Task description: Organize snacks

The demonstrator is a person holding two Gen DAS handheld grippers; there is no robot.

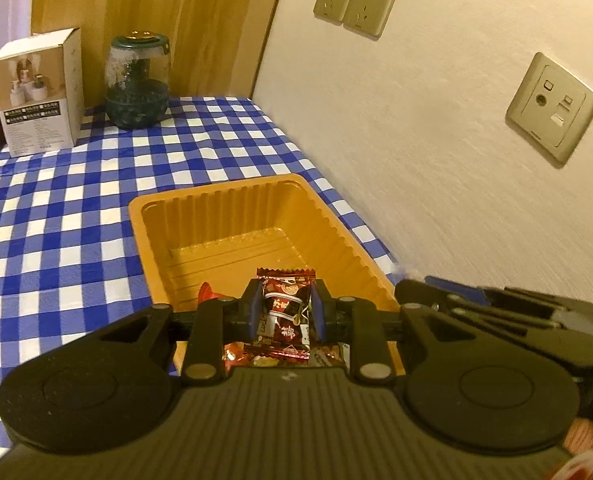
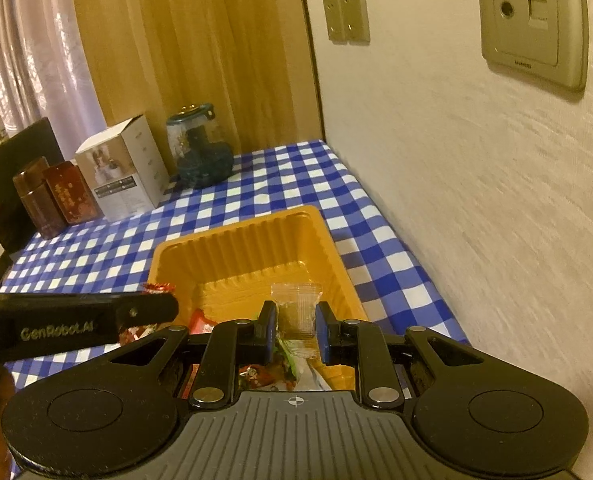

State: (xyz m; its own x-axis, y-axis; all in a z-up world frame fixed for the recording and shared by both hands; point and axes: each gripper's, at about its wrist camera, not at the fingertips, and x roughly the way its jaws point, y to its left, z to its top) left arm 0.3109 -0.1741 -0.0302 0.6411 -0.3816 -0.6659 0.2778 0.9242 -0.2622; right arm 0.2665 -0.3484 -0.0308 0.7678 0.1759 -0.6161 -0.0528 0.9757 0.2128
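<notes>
An orange plastic tray [image 1: 224,208] [image 2: 248,240] lies on the blue checked tablecloth beside the wall. My left gripper [image 1: 283,312] is shut on a dark red snack packet [image 1: 284,312], held over the tray's near end. My right gripper [image 2: 295,320] is shut on a clear wrapped snack [image 2: 296,308], also over the tray's near end. Several other wrapped snacks [image 2: 264,372] lie in the tray under both grippers, partly hidden. The right gripper [image 1: 496,312] shows at the right of the left wrist view; the left gripper's arm [image 2: 76,320] crosses the left of the right wrist view.
At the back of the table stand a dark green glass jar [image 1: 138,80] [image 2: 200,148], a white carton [image 1: 40,92] [image 2: 122,168] and brown-red containers [image 2: 56,196]. The cream wall [image 1: 436,140] with socket plates [image 1: 354,6] runs close along the tray's right side.
</notes>
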